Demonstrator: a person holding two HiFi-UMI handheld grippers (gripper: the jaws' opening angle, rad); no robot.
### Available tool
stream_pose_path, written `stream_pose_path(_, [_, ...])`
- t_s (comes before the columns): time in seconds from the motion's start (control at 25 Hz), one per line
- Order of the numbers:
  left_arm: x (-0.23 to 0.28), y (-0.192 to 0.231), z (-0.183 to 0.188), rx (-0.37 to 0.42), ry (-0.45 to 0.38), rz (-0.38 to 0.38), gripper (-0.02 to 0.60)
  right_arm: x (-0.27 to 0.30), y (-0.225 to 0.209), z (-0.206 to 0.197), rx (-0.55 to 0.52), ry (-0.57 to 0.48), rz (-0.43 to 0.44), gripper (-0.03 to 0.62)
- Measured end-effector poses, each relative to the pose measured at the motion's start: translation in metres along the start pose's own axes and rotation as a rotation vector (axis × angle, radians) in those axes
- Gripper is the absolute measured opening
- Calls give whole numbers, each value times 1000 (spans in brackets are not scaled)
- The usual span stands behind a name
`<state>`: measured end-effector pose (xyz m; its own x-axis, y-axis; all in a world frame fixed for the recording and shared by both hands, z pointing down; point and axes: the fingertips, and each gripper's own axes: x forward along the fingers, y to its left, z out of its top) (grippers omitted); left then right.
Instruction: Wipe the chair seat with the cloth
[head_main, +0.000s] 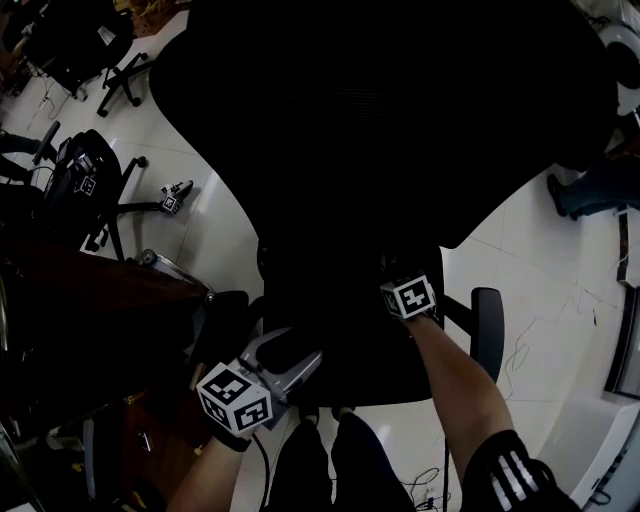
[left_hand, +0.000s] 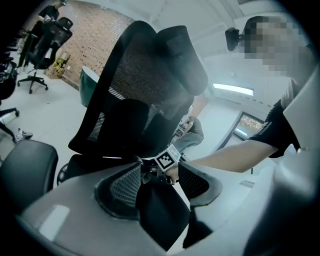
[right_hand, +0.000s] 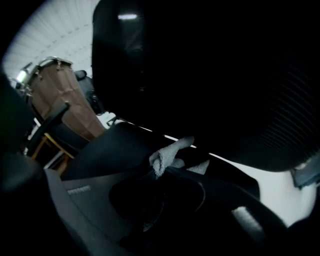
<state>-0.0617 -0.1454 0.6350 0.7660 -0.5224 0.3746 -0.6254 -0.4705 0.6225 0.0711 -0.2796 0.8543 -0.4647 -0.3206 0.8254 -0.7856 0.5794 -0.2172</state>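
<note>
A white tiled floor (head_main: 230, 225) spreads round a black office chair (head_main: 380, 120) in a dim room. The right claw (right_hand: 161, 170) pinches a pale grey cloth (right_hand: 169, 152), its jaws closed on a bunched fold. The cloth rests on the chair seat (right_hand: 115, 150) near the seat's back edge, just under the backrest (right_hand: 200, 75). The left claw (left_hand: 160, 181) is spread, its mesh-faced jaws apart and gripping nothing. It is held at the seat's front left and faces across the seat toward the right claw's marker cube (left_hand: 167, 159). An armrest (head_main: 487, 330) stands at the seat's right, and other chairs (head_main: 85, 175) stand well apart from the seat, to its left
</note>
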Motion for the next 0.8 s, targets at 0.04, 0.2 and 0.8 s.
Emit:
stream_pose_path(0.04, [-4, 1, 0, -3, -4, 8, 259, 9, 28, 9, -19, -18, 42, 32])
stream_pose_path(0.2, [-23, 4, -1, -7, -10, 41, 259, 36, 141, 36, -140, -32, 188, 32])
stream_pose_path(0.8, [-46, 7, -25, -15, 6, 58, 259, 46, 136, -72, -311, 217, 127, 32])
